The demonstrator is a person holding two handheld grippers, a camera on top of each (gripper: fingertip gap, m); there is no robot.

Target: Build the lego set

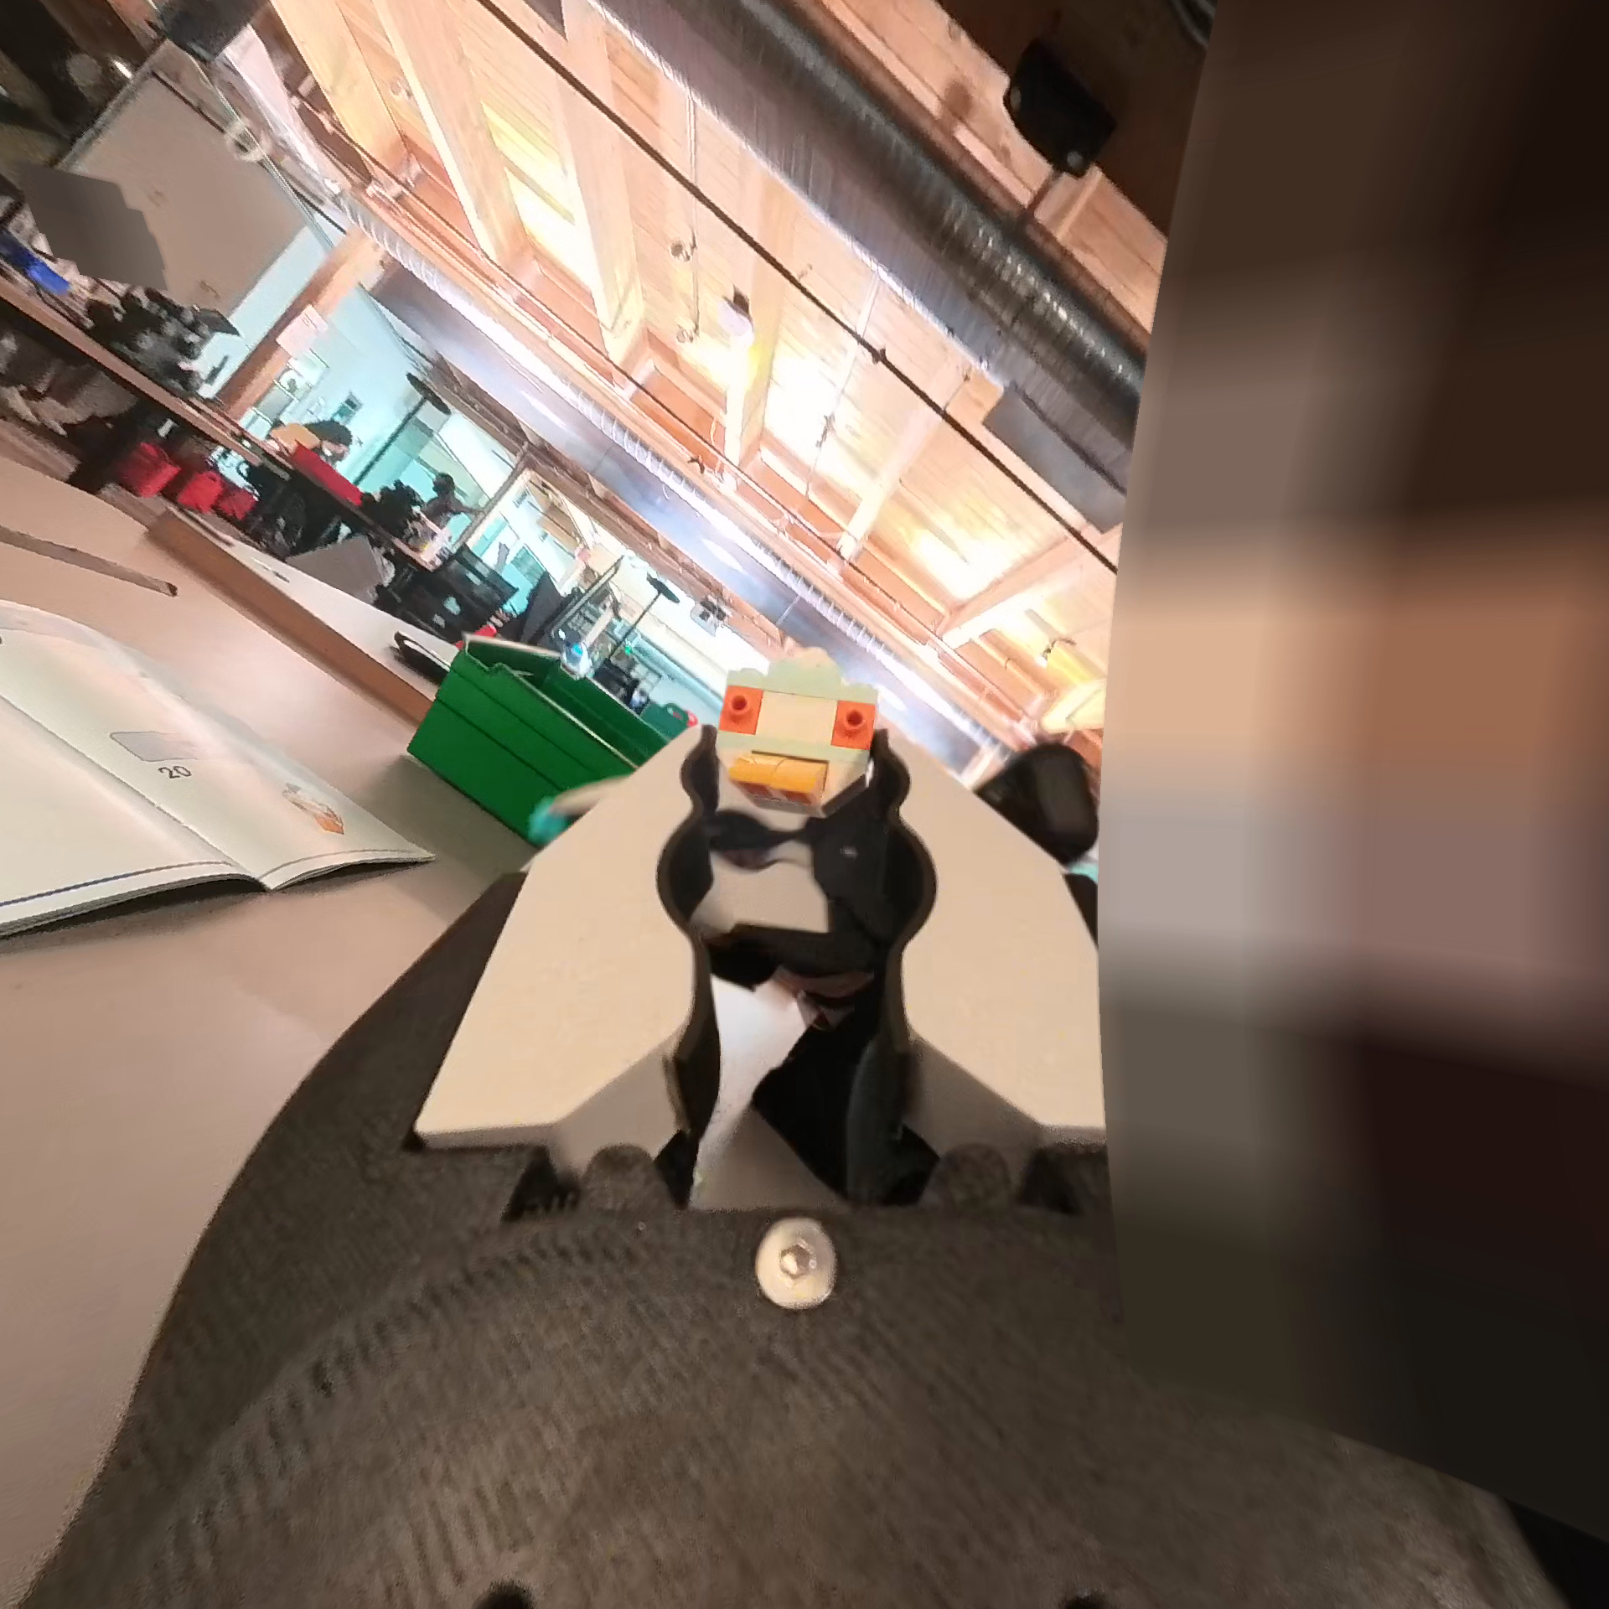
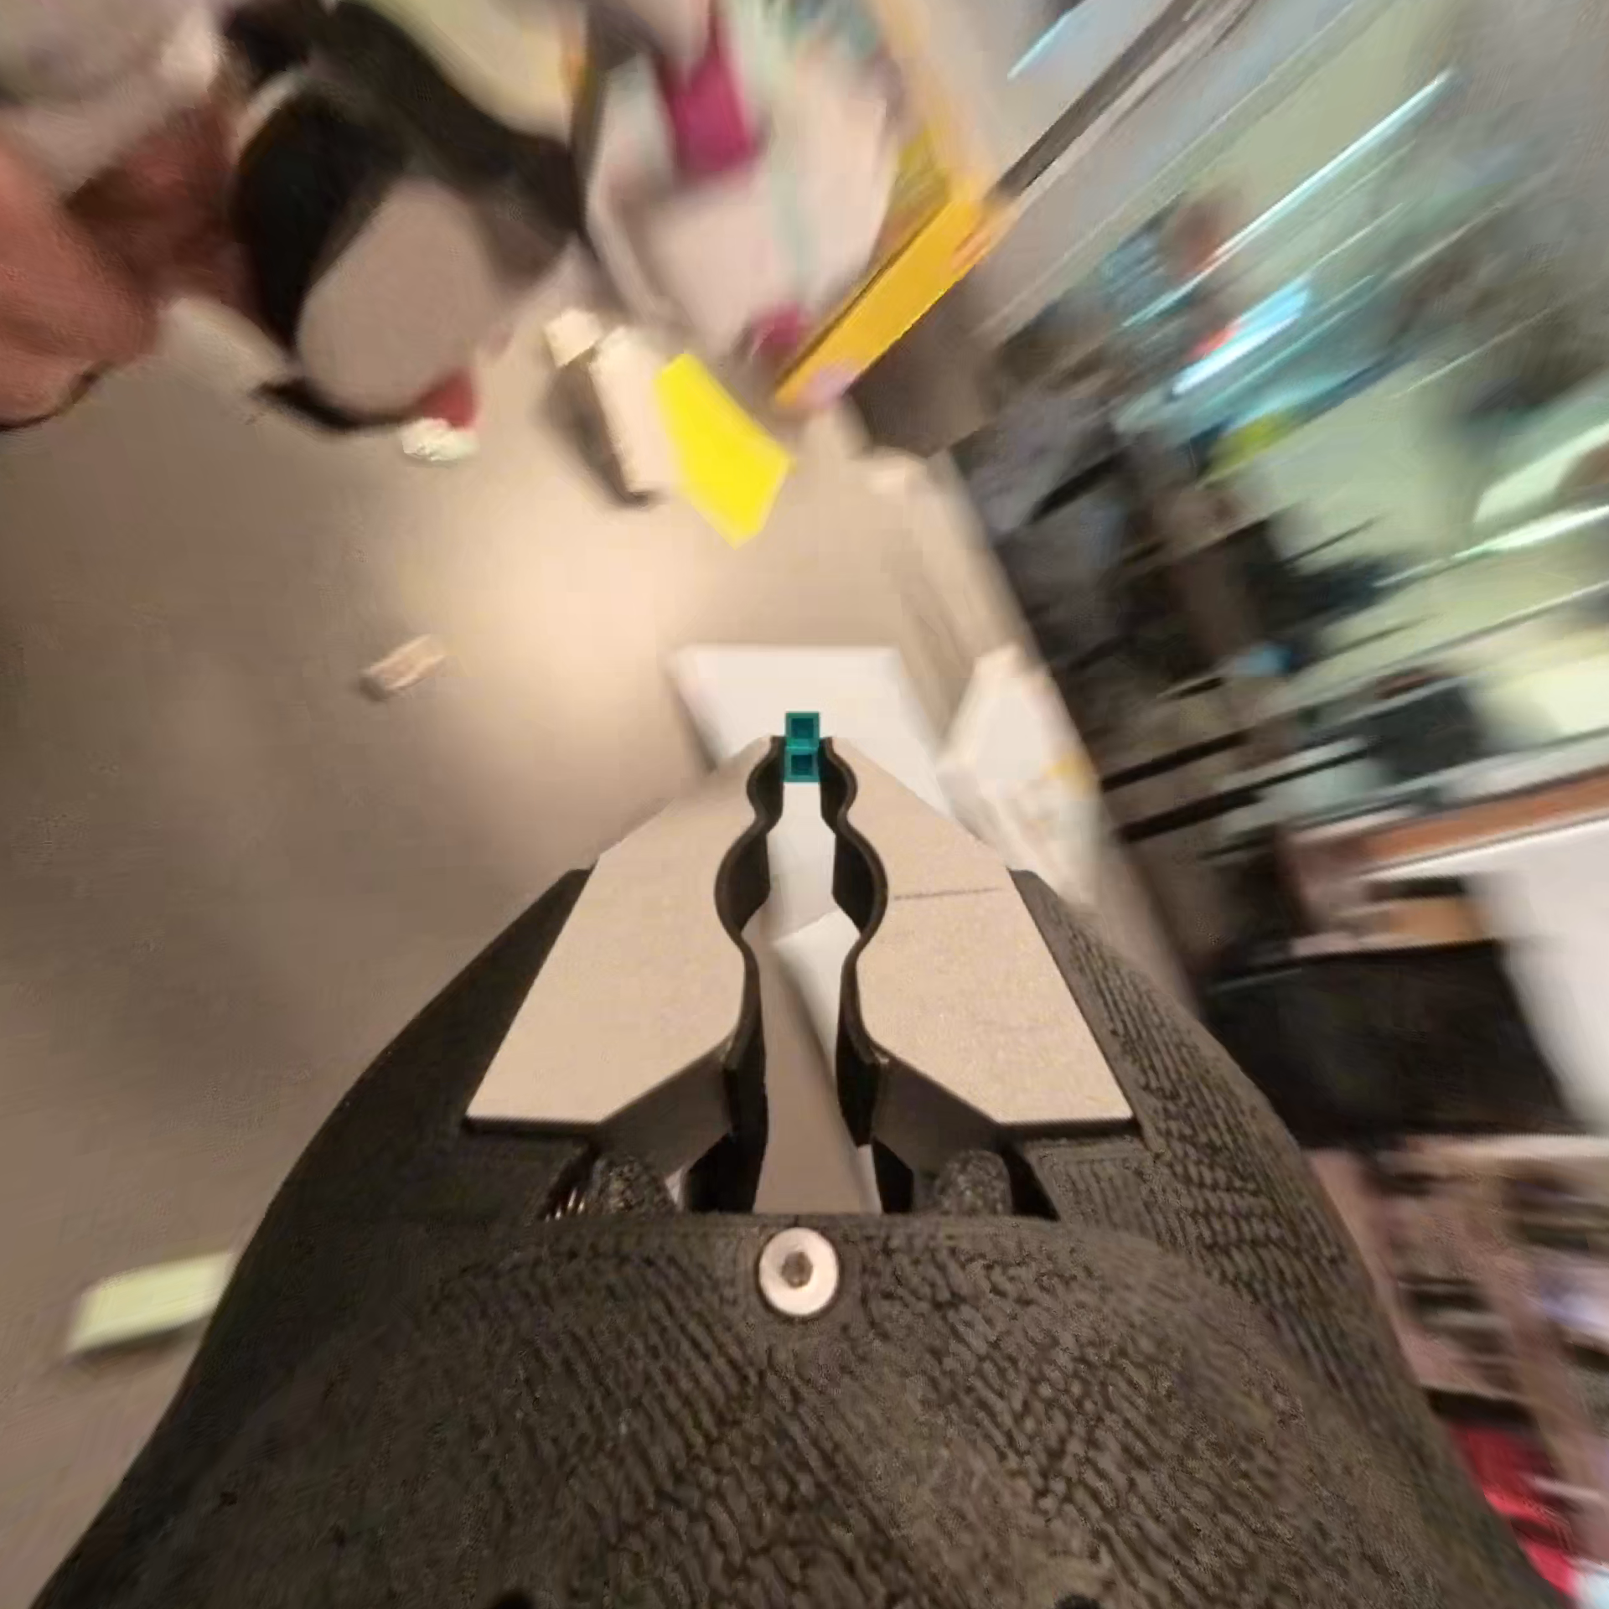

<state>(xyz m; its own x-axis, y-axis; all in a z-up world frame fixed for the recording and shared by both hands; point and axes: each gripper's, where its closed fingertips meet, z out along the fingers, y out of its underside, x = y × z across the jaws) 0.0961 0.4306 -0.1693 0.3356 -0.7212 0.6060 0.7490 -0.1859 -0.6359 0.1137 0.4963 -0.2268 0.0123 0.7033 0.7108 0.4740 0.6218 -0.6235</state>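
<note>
The left gripper [image 1: 788, 766] is raised off the table [image 1: 218, 1045] and tilted up toward the wooden ceiling, its two grey fingers pinching a small lego build [image 1: 794, 740] at the tips. The build is pale green and white, with an orange stud piece at each upper corner and a yellow piece low on its front; its lower part sits between the fingertips while the top sticks out above them. To the left, an open instruction booklet [image 1: 174, 784] lies flat on the table, and a green bin [image 1: 522, 740] stands beyond it, near the gripper's left finger. The right gripper [image 2: 801, 756] is closed on a small teal brick [image 2: 801, 747], held at the very tips with its upper half poking out past them. That view is heavily blurred; a yellow piece [image 2: 718, 448] and a few pale pieces [image 2: 400, 666] lie on the table farther off, well apart from the teal brick, and the other gripper shows dimly at the upper left.
</note>
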